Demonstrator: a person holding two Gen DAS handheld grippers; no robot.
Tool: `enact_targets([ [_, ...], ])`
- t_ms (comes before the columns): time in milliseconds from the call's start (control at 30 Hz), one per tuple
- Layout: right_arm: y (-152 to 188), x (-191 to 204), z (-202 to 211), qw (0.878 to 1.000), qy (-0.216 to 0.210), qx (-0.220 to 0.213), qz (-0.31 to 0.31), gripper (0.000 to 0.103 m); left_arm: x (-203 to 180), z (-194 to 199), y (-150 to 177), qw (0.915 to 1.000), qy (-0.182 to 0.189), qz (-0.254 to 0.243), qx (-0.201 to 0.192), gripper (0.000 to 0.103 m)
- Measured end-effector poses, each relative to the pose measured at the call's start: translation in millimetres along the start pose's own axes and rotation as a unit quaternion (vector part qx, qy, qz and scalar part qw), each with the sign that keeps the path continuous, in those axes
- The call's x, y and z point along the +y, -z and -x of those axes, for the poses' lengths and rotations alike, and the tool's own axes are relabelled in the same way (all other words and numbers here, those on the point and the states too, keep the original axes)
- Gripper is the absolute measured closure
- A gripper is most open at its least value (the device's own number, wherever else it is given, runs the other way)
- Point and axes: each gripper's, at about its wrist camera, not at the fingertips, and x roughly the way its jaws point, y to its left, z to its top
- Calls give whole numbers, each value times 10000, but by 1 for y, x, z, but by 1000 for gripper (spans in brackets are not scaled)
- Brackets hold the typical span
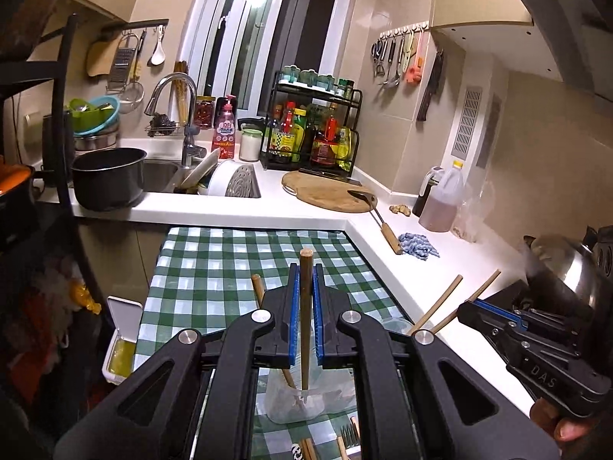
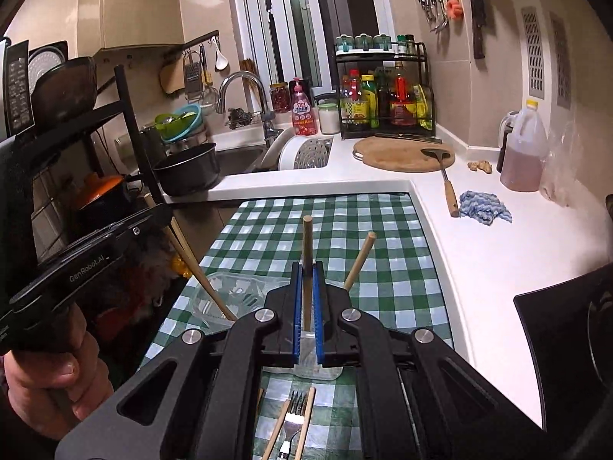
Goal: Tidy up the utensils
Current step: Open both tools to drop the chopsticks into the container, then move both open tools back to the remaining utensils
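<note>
The left gripper (image 1: 305, 299) has its blue-lined jaws closed on a dark brown wooden chopstick (image 1: 305, 318) — the stick stands nearly upright between them, its top end above the jaw tips and its lower end down inside a clear plastic cup (image 1: 302, 398) that sits directly below the jaws on the green-and-white checked tablecloth (image 1: 214, 264). A second brown chopstick (image 1: 258, 291) leans in the same cup, just left of the jaws. To the right of these jaws, two pale wooden chopsticks (image 1: 440, 303) angle upward beside the other tool.

The right gripper (image 2: 306, 299) is likewise clamped on a light wooden chopstick (image 2: 306, 264), held upright, with its foot in a clear plastic cup (image 2: 318, 360) beneath the jaws. Another pale wooden stick (image 2: 360, 260) leans out just right of those jaws. Left of them lies a clear plastic tray (image 2: 230, 295) on the cloth, and a pale chopstick (image 2: 191, 264) held in the neighbouring tool slants down into it. Below the right jaws, nearer the camera, a metal fork (image 2: 297, 414) lies flat between loose wooden chopsticks (image 2: 306, 421) on the cloth.

Beyond both jaws the white counter (image 2: 459, 237) carries a round wooden cutting board (image 2: 398, 153) — a wooden-handled spatula (image 2: 444, 176) rests partly on it.
</note>
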Motion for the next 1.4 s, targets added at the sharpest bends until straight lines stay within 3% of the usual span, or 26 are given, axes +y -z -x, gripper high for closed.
enact_targets([
  [100,0,1,-1,10000,3,70,60,94,-1,3,-3,10000,-23,11,-7,96],
  [133,0,3,0,9999,34,103,102,93,-1,5,-4,10000,-41,24,-35,90],
  [167,0,4,1,9998,79,114,121,83,-2,7,-5,10000,-60,29,-58,82],
  [233,-1,4,6,9997,159,138,153,73,-3,20,-7,9995,-162,32,-260,81],
  [467,8,4,50,9988,401,-32,263,72,-11,79,0,9975,-177,-18,-677,81],
  [633,32,7,99,9978,438,-371,344,72,-16,121,26,9967,-268,-152,-752,81],
  [867,80,11,142,9970,385,-570,344,72,-16,154,84,9981,-378,-311,-382,81],
  [1033,120,10,143,9979,357,-498,191,73,-12,155,127,9985,-445,-325,-50,81],
  [1233,164,4,120,9996,229,-148,-3,99,3,138,166,9968,-628,-247,429,82],
  [1400,188,-4,94,9995,299,84,-76,99,13,124,178,9953,-652,-126,698,87],
])
